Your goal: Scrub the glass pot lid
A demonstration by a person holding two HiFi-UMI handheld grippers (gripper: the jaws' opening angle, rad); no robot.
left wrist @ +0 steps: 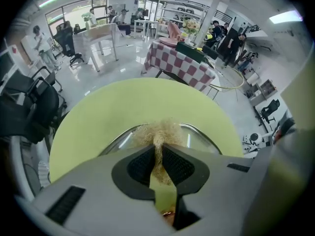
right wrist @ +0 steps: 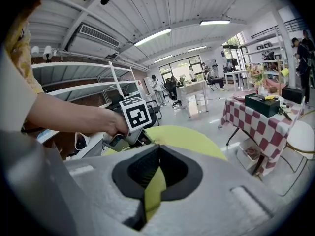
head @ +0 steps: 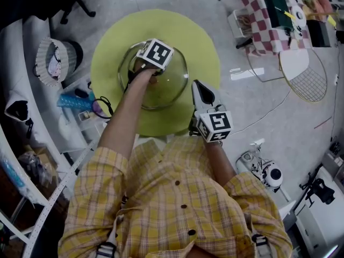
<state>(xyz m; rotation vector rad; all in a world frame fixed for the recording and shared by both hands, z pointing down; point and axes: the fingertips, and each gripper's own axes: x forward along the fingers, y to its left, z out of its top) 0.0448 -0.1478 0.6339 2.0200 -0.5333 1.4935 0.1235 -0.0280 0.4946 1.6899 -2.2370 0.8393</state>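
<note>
- Left gripper (left wrist: 158,149), one: its own view shows the jaws closed on a tuft of straw-coloured scrubber (left wrist: 160,131). The head view hides this grip under the marker cube (head: 156,52).
- Right gripper (right wrist: 159,149), one: its own view shows the jaw tips together with nothing between them. Only yellow-green worktop shows through the hollow behind the pads.
- Glass pot lid (head: 174,87), one: it lies flat near the middle of the round yellow-green worktop (head: 204,42). The head view gives its full outline. The left gripper view shows only the far rim, just past the scrubber.
- The right gripper view alone shows the left gripper from the side, with the hand (right wrist: 106,122) wrapped round its handle.
- Left arm: the bare forearm reaches forward over the worktop, with the gripper pointing down onto the lid.
- Right arm: it is held nearer the body. The gripper sits just beside the lid's right rim, pointing away from the person.
- Marker cubes: two, one per gripper.
</note>
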